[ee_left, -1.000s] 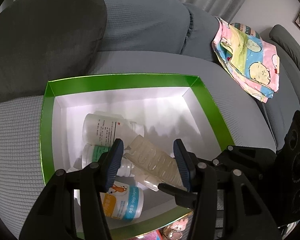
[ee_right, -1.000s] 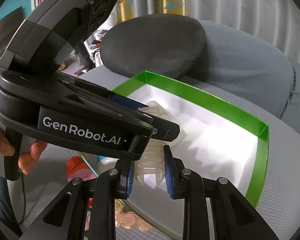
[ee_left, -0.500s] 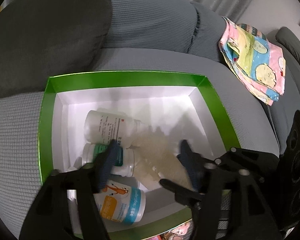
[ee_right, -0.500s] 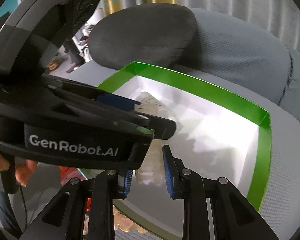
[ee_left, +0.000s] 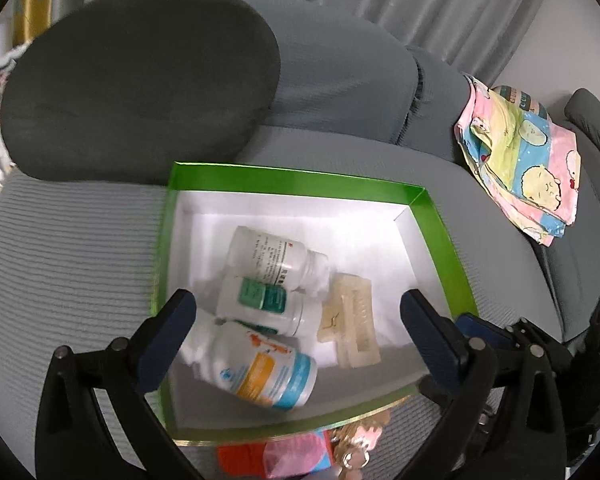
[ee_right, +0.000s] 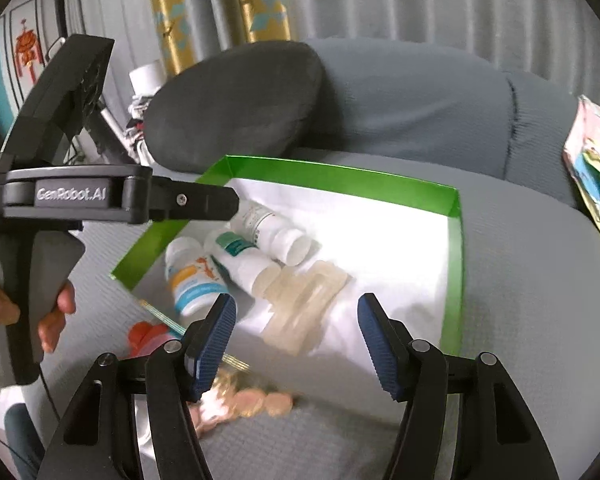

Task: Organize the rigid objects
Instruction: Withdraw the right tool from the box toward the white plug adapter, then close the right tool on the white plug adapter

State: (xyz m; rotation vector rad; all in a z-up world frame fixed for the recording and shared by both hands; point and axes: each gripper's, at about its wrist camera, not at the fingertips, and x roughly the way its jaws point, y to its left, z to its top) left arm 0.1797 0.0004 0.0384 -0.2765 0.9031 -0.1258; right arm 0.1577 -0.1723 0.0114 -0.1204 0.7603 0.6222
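Both hand-held grippers, left point(ee_left: 298, 312) and right point(ee_right: 296, 326), are just opening, releasing the hair clip point(ee_left: 350, 322) inside the green box point(ee_left: 300, 178) beside three bottles. Next comes reaching for the near loose items point(ee_right: 256, 400), I judge.

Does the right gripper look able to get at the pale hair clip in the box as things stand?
Probably yes: the right gripper is open, the hair clip lies loose in the open-topped box, bottles only to one side.

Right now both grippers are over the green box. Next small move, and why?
Probably lift both clear and go for the loose items at the box's near edge. The translucent hair clip now lies in the green box beside three bottles; the left gripper and right gripper have just been opening, nothing between the jaws.
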